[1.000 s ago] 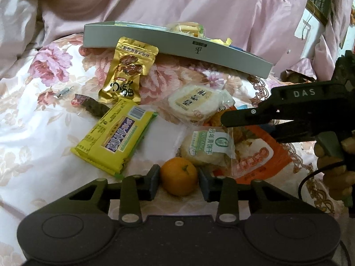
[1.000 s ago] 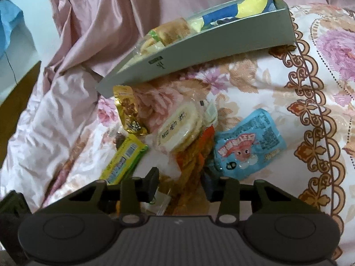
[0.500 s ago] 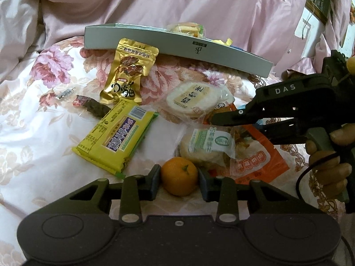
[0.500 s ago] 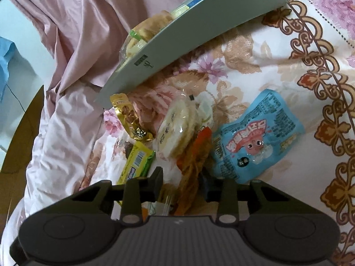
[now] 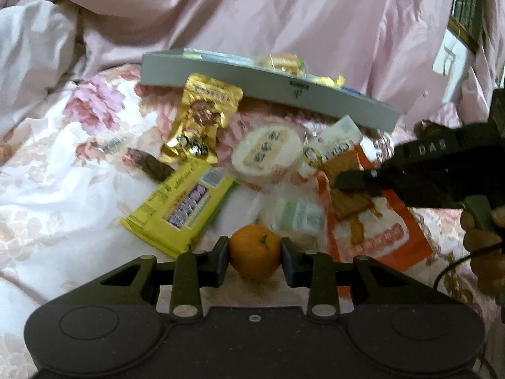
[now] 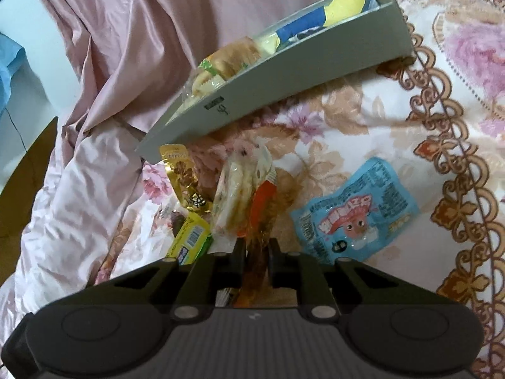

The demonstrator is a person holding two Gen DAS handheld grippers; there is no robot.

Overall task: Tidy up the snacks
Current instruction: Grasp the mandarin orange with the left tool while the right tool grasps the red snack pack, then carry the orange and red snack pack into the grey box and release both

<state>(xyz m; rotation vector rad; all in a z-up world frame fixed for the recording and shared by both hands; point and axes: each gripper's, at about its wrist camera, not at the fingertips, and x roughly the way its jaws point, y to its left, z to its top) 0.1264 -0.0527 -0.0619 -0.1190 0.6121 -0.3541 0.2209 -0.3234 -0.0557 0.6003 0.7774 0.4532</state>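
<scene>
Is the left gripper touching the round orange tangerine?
Touching. The left wrist view shows the left gripper with both finger pads pressed against the sides of the round orange tangerine, no gap.

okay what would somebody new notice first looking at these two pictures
Probably the orange tangerine, sitting right between the fingers of the left gripper at the bottom centre. Next, the right gripper pinching the orange snack bag, with the grey tray of snacks behind the pile.

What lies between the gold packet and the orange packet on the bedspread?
A round rice cracker pack lies between gold packet and orange packet, in the left wrist view.
</scene>
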